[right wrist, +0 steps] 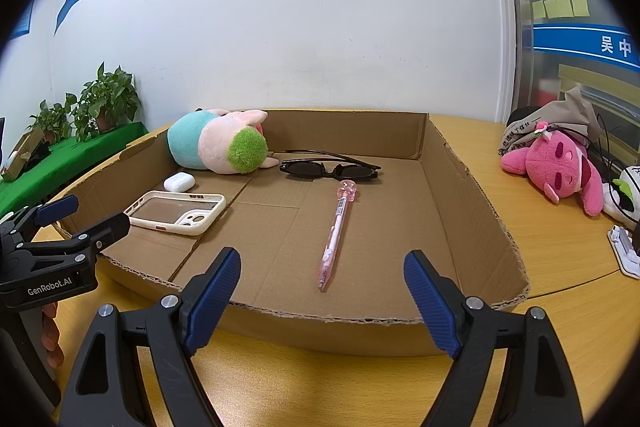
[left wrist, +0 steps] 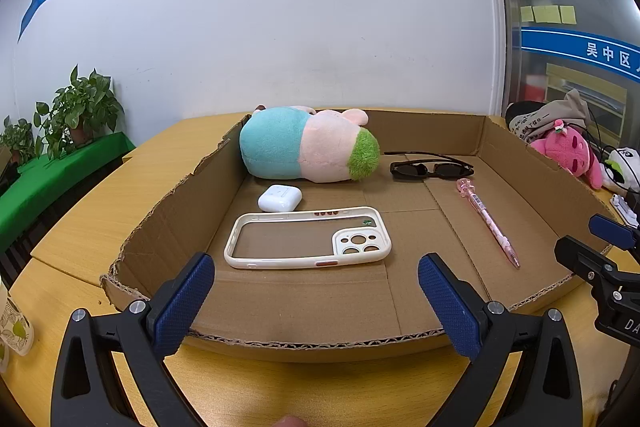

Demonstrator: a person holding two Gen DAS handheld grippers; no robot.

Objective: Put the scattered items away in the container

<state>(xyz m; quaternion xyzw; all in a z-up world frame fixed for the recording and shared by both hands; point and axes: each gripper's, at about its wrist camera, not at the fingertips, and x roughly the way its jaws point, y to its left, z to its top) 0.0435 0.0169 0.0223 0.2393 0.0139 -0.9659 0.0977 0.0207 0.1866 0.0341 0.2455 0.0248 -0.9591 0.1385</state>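
A shallow cardboard tray [left wrist: 312, 343] [right wrist: 480, 203] sits on the wooden table. Inside lie a blue, pink and green plush toy [left wrist: 308, 147] [right wrist: 218, 143], a white earbuds case [left wrist: 279, 197] [right wrist: 179, 181], a cream phone case [left wrist: 308, 239] [right wrist: 176, 213], black sunglasses [left wrist: 430, 169] [right wrist: 330, 169] and a pink pen [left wrist: 490, 223] [right wrist: 336, 235]. My left gripper [left wrist: 316, 287] is open and empty over the tray's near edge, in front of the phone case. My right gripper [right wrist: 322, 287] is open and empty over the near edge, at the pen's tip.
A pink plush [right wrist: 560, 167] [left wrist: 568, 151], a grey bag [right wrist: 560, 123] and a white stand [right wrist: 626, 247] lie on the table right of the tray. Potted plants [left wrist: 76, 111] stand on a green ledge at left. A patterned cup [left wrist: 14, 327] stands near left.
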